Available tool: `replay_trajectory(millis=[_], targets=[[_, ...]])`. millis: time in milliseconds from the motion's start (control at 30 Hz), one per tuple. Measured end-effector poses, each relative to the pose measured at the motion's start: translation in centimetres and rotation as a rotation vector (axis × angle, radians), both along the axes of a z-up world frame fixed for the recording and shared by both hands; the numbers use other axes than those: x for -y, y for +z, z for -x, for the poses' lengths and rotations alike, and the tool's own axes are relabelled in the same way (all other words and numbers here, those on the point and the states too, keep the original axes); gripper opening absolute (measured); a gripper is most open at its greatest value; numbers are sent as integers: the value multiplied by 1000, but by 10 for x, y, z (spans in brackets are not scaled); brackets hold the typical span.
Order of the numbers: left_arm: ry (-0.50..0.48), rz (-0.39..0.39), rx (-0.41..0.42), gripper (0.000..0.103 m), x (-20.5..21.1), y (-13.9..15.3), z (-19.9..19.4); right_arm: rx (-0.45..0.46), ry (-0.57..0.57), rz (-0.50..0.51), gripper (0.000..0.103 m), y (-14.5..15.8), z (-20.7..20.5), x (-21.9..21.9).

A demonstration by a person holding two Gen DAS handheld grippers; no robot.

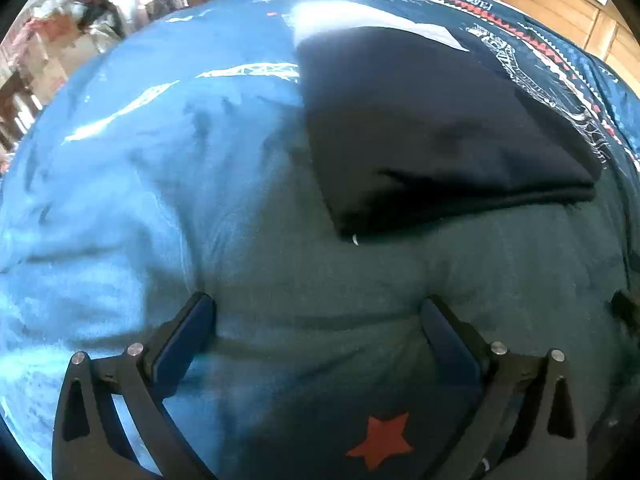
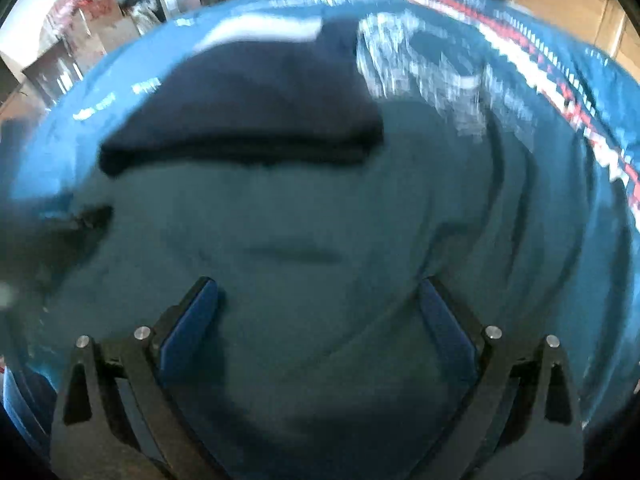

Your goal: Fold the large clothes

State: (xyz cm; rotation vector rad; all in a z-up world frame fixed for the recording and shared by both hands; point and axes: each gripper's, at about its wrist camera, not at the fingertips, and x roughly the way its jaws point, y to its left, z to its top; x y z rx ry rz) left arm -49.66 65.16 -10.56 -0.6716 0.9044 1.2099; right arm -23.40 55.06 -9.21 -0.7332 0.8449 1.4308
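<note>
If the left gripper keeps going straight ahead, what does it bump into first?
Probably the blue cloth just in front of its open jaws. The left gripper seems close above it. The folded dark garment lies farther along the same line, though depth is hard to judge.

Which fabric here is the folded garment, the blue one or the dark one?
The dark navy piece, lying on top with a thick doubled edge facing both open claws, left and right. The blue printed cloth is spread beneath it.

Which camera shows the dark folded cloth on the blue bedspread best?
The left wrist view: the dark folded cloth is sharp, its folded edge clear. The right wrist view shows it smeared by motion blur.
</note>
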Motion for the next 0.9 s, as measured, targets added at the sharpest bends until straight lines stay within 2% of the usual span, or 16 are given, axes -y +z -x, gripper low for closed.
replay_trajectory(millis=[167, 500, 900], targets=[[36, -25, 31, 103, 1, -5, 4, -9, -10, -34, 103, -8, -3, 6], [38, -77, -1, 103, 5, -11, -1, -8, -64, -62, 103, -14, -2, 2], [35, -91, 6, 103, 6, -13, -1, -38, -86, -67, 103, -14, -7, 1]])
